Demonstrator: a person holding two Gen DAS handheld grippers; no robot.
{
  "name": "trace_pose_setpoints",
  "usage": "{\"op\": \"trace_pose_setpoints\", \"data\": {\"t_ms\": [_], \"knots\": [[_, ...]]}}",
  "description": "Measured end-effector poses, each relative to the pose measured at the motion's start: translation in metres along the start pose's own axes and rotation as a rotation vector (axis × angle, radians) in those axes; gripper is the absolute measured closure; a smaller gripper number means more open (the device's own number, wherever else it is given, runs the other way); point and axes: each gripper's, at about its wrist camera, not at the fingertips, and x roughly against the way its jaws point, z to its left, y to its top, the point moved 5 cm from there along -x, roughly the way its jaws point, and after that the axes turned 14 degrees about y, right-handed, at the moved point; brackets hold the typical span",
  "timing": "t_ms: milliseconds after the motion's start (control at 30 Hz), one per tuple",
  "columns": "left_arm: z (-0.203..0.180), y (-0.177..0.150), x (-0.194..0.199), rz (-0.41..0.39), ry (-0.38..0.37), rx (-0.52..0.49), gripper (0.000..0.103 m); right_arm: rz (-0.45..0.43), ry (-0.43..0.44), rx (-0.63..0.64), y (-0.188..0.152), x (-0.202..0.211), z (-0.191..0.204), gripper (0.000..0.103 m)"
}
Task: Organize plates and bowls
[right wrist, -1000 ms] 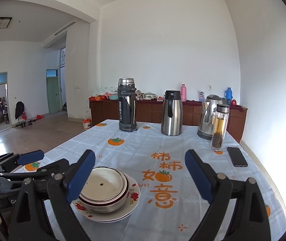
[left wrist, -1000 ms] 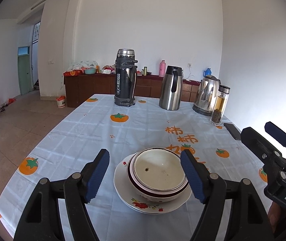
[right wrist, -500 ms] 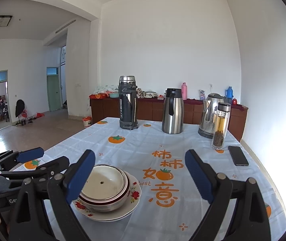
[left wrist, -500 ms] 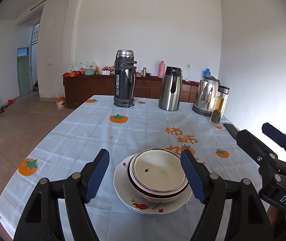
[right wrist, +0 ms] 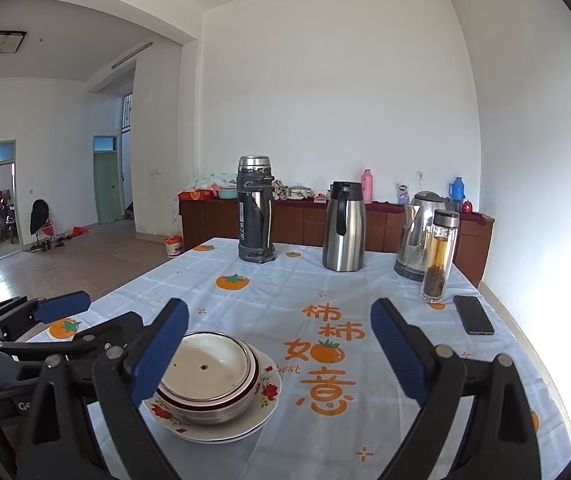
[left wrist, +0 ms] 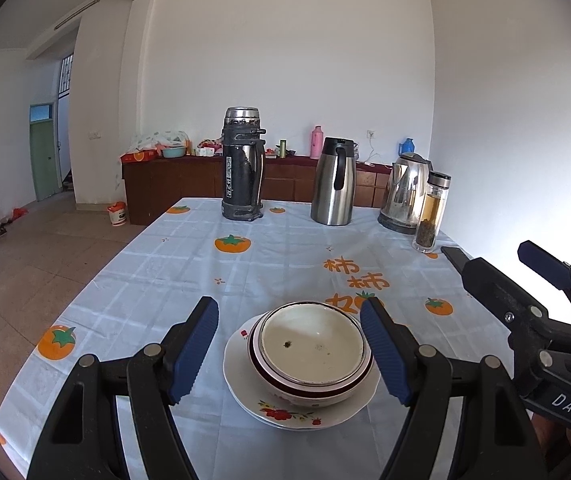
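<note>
A white bowl with a dark red rim [left wrist: 312, 350] sits nested in other bowls on a white floral plate [left wrist: 299, 412] near the table's front edge. My left gripper [left wrist: 290, 354] is open and empty, its blue pads either side of the bowl, above and short of it. My right gripper [right wrist: 279, 354] is open and empty, to the right of the stack. The bowl [right wrist: 209, 368] and plate [right wrist: 263, 398] lie at its lower left. Each gripper shows in the other's view, the right [left wrist: 501, 268] and the left [right wrist: 85, 318].
At the table's far end stand a black thermos [left wrist: 242, 164], a steel carafe [left wrist: 334, 182], an electric kettle [left wrist: 404, 192] and a glass tea bottle [left wrist: 431, 212]. A phone [right wrist: 473, 314] lies at the right edge. A wooden sideboard [right wrist: 305, 224] stands behind.
Both grippers have drifted slightly; the view has shifted a little. The bowl stack has not moved and both grippers stay open.
</note>
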Motion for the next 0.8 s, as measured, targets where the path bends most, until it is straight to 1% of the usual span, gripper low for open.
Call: {"op": "trace_pose_setpoints", "data": {"t_ms": [133,233,400,800], "knots": [[-0.0007,0.0013,0.0008,0.007,-0.02,-0.002,0.028,-0.01,-0.002,0.002,0.0043,0.0032,-0.0009,0.009],[-0.0018,0.0018,0.0024,-0.001,0.0,-0.01,0.028,-0.02,-0.003,0.005,0.0064,0.0068,-0.0007,0.009],[-0.0006,0.0011,-0.0025,0.016,0.032,-0.011,0.027,-0.022,-0.003,0.012,0.0057,0.0069,0.0006,0.008],[0.0011,0.0004,-0.0022,-0.008,0.028,-0.019,0.028,-0.022,-0.003,0.018,0.0031,0.0062,0.0014,0.008]]}}
